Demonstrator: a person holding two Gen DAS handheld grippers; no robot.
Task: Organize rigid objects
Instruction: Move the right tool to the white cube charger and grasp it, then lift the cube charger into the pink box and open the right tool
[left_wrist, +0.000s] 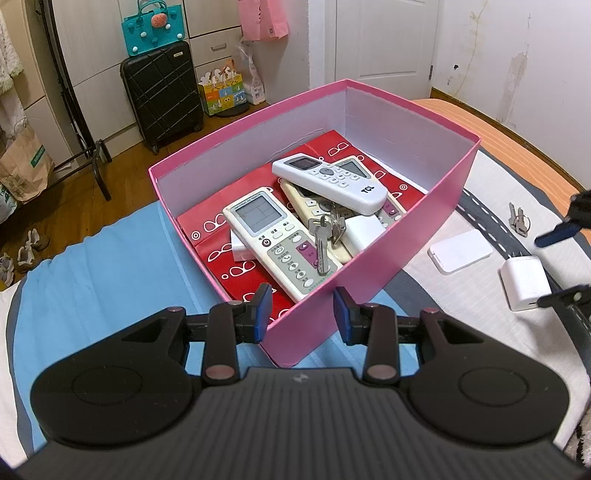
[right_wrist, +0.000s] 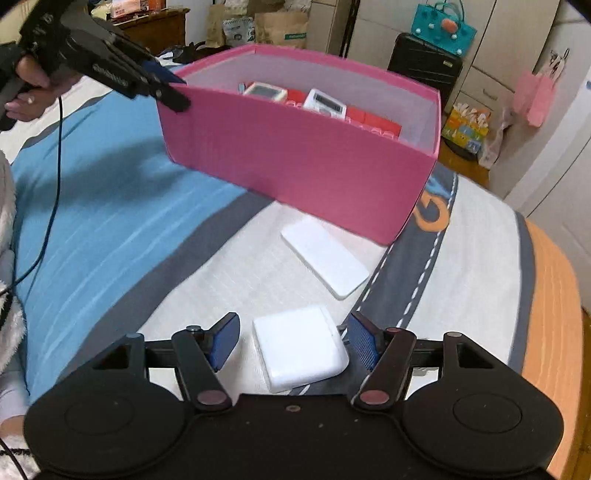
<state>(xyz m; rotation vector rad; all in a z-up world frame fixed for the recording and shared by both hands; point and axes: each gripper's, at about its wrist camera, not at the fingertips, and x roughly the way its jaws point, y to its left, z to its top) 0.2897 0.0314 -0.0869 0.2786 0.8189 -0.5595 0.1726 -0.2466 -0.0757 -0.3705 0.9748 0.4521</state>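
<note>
A pink box (left_wrist: 424, 225) stands on the bed and holds three remote controls (left_wrist: 280, 240), a bunch of keys (left_wrist: 323, 236) and white adapters. My left gripper (left_wrist: 302, 312) is open, its fingers straddling the box's near corner without closing on it. My right gripper (right_wrist: 293, 341) is open around a white charger (right_wrist: 299, 349) on the bed, pads apart from its sides. A flat white power bank (right_wrist: 325, 258) lies between charger and box (right_wrist: 295, 155). A second set of keys (left_wrist: 519, 219) lies on the bed to the right.
The bed has a blue, grey and white cover with an orange edge (left_wrist: 517, 144). A black suitcase (left_wrist: 162, 92), bags and a clothes rack stand on the wooden floor beyond. A white door (left_wrist: 384, 40) is at the back.
</note>
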